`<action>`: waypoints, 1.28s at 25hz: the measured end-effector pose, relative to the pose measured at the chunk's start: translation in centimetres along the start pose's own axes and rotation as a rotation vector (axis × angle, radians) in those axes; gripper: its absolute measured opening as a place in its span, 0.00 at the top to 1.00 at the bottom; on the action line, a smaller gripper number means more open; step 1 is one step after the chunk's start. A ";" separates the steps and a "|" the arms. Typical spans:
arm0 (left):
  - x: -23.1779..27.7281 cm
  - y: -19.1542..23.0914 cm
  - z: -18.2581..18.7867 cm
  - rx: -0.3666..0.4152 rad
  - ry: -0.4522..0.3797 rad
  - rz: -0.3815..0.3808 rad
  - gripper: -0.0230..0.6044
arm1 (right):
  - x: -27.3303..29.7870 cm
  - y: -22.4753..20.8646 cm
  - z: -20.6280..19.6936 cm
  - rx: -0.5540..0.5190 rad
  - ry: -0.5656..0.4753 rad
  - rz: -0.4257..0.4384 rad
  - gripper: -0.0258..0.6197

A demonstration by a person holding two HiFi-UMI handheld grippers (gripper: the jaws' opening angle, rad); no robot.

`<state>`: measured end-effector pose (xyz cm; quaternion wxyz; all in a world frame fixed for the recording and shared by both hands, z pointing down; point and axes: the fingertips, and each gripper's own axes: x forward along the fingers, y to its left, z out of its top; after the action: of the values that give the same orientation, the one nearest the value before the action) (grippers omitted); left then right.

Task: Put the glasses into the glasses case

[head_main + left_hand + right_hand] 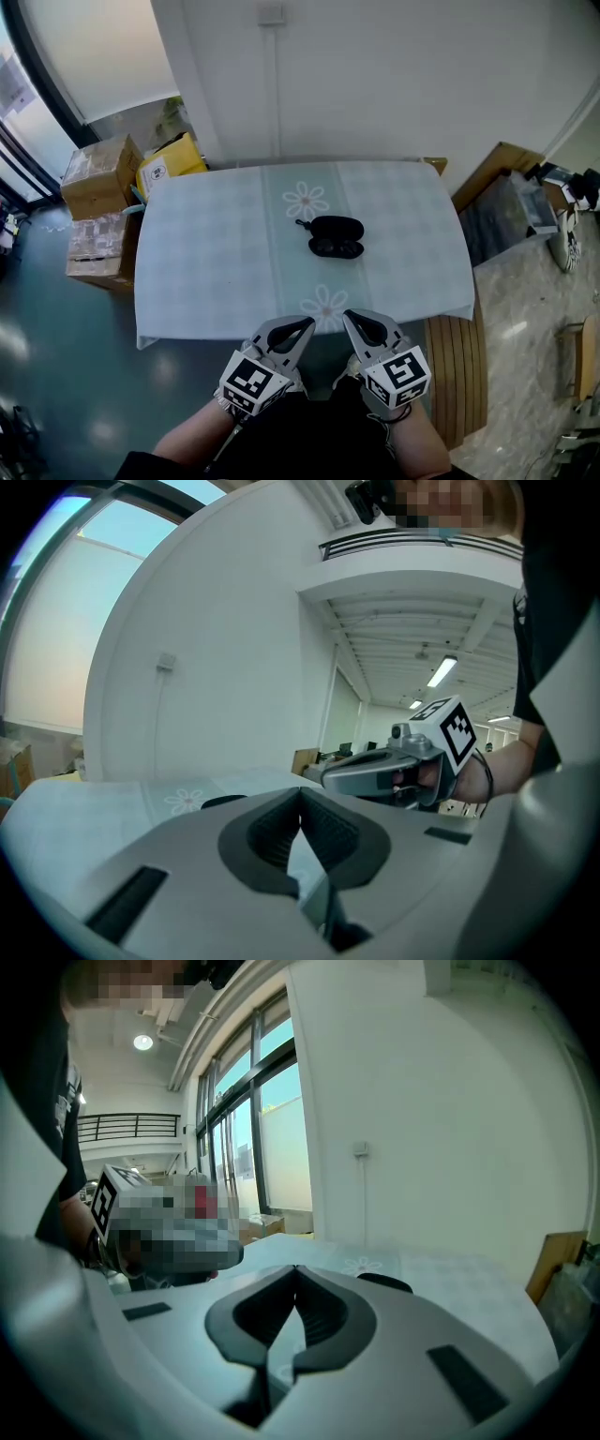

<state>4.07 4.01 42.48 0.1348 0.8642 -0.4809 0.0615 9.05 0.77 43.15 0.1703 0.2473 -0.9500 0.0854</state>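
The left gripper (pixel 298 328) and right gripper (pixel 356 323) hover at the near edge of the tabletop (pixel 216 262), jaws closed on nothing. A black glasses case (pixel 336 236) lies mid-tabletop.

L gripper (pixel 307 324), R gripper (pixel 352 318): grey shells, blk pads (pixel 272 832), white cubes (pixel 251 382) w/ blk markers; blk top (pixel 281 442).

Your head view is bright, even and sharp; daylight from the window (pixel 23 131) at left puts a sheen on the floor (pixel 28 337). Both gripper views bow into black corners, and up close your left gripper (pixel 300 794) looks soft.
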 end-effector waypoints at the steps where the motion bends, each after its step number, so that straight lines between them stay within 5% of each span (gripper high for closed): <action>1: 0.0 -0.2 -0.2 0.001 0.001 -0.006 0.92 | -0.3 0.1 -0.1 0.008 -0.001 -0.003 0.92; 32: -0.3 -2.2 -0.4 0.006 0.010 -0.008 0.92 | -3.0 1.3 -0.9 0.066 -0.033 -0.008 0.92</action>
<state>5.75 5.47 42.43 0.1349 0.8663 -0.4764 0.0667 11.12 3.47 42.80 0.1468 0.2579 -0.9484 0.1117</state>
